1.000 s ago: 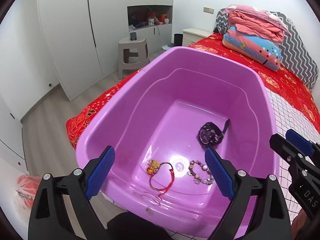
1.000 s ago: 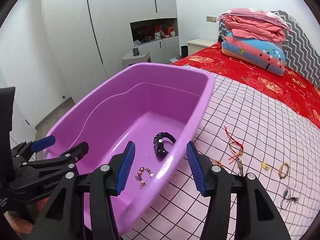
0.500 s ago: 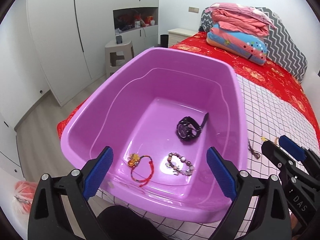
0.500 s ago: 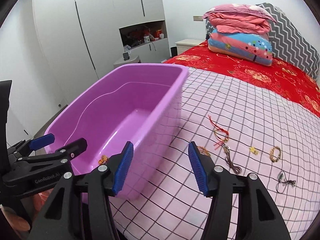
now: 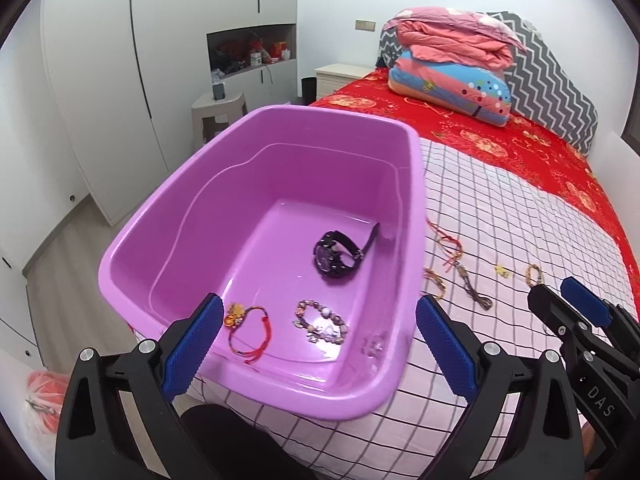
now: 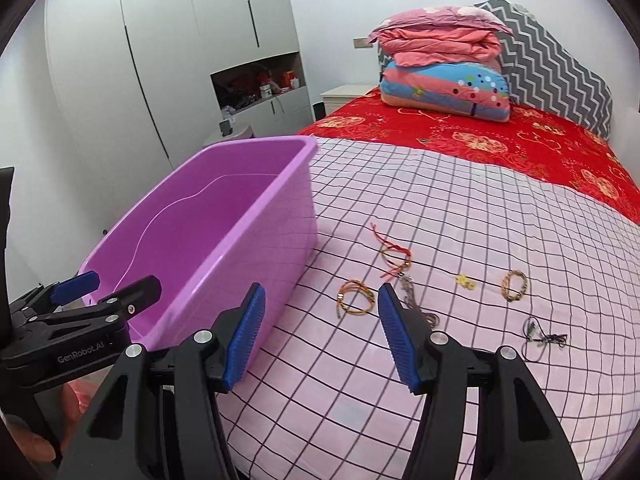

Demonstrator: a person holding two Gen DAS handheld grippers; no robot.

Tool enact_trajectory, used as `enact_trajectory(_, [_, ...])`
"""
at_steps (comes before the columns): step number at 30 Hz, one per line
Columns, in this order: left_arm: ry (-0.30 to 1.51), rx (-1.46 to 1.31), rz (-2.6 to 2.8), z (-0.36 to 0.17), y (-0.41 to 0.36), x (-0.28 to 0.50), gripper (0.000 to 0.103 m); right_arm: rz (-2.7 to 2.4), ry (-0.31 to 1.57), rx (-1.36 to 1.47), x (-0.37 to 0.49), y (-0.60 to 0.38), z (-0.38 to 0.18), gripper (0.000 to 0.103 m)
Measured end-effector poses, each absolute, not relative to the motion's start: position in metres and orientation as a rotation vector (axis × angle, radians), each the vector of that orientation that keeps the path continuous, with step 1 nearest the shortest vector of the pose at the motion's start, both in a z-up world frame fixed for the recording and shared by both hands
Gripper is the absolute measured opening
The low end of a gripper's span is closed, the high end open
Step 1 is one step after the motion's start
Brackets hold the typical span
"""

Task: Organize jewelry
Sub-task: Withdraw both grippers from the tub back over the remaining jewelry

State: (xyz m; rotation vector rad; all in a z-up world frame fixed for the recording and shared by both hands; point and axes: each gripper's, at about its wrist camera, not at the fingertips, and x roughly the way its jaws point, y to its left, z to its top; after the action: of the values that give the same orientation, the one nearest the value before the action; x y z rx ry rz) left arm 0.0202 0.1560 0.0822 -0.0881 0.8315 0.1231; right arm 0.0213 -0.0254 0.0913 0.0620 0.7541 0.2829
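- Purple plastic tub (image 5: 404, 216) sits on the checked bedspread (image 6: 480, 216); three pieces are inside: black watch (image 5: 335, 257) at centre, beaded bracelet (image 5: 320, 322) toward 6 o'clock, red-cord bracelet (image 5: 249, 332) toward 7 o'clock.
- On the bedspread, at 3 o'clock of the tub: orange cord bracelet (image 6: 354, 297), red string bracelet (image 6: 394, 254), chain (image 6: 416, 304), yellow charm (image 6: 465, 281), gold beaded bracelet (image 6: 515, 285), thin dark chain (image 6: 542, 334).
- Left gripper (image 5: 318, 350): jaws spread wide, empty, over the tub's near rim.
- Right gripper (image 6: 322, 338): jaws apart, empty; the orange cord bracelet lies just beyond the tips, at 12 o'clock.
- Judgement: next pick is likely that bracelet.
- Risk: the thin cord lies flat on soft cloth, so the pads may pinch the bedspread or snag the chain lying close by.
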Motion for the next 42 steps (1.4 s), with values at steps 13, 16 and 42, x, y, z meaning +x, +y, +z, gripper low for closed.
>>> enact_trajectory(13, [0.816,-0.041,-0.011,0.085,0.101,-0.001,0.095,0.192,0.781,0.087,-0.008,-0.082,0.074,0.058])
enact_trajectory(16, [0.815,-0.024,-0.032,0.084,0.085,-0.006,0.096,0.159,0.797,0.101,-0.015,-0.1,0.067,0.058])
enact_trajectory(42, [0.943,0.056,-0.151,-0.015,-0.029,0.067,0.097,-0.11,0.888,0.192,0.002,-0.239,-0.028,0.061])
